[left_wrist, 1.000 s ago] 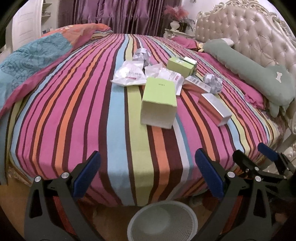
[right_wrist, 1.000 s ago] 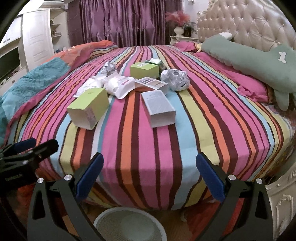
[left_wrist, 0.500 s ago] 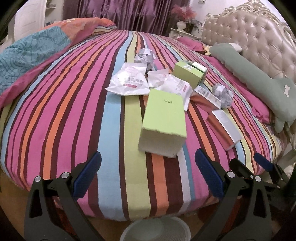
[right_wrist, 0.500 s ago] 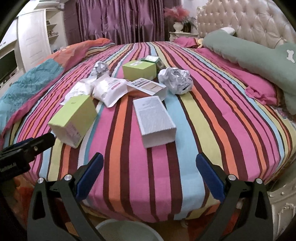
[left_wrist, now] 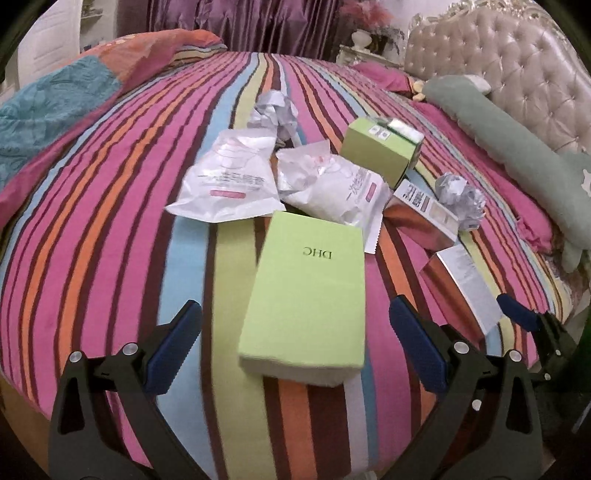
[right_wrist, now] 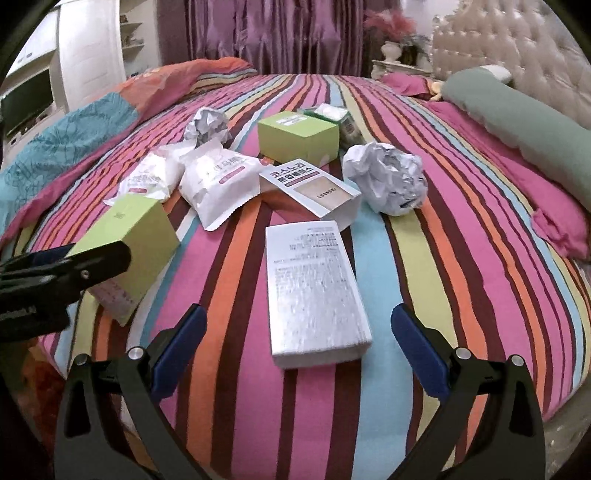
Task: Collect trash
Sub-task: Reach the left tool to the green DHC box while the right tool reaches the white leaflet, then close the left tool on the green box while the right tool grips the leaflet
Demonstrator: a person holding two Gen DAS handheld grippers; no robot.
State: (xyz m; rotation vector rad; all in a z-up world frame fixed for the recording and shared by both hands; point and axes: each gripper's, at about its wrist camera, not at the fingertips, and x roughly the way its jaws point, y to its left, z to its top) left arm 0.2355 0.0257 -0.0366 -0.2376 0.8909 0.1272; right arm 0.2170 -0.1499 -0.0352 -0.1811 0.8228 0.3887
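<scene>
Trash lies scattered on a striped bed [left_wrist: 110, 206]. A long green DHC box [left_wrist: 306, 302] lies right in front of my left gripper [left_wrist: 295, 347], whose jaws stand open on either side of its near end without touching it. A silver box [right_wrist: 314, 291] lies between the open jaws of my right gripper [right_wrist: 299, 343]. Behind them are white pouches [left_wrist: 229, 181] [right_wrist: 218, 181], crumpled paper balls [right_wrist: 388, 177] [left_wrist: 273, 110], a second green box [right_wrist: 299, 136] and a white printed carton [right_wrist: 310, 188].
A green bone-shaped pillow [left_wrist: 517, 155] and a tufted headboard [left_wrist: 524, 74] are at the right. A blue and orange quilt [left_wrist: 55, 107] is bunched at the left. Purple curtains [right_wrist: 258, 33] hang behind. The other gripper's dark body [right_wrist: 44, 277] shows at the left of the right wrist view.
Both grippers have moved forward over the bed toward the boxes. The white bin below the bed's edge has dropped out of sight. Both stay open.
</scene>
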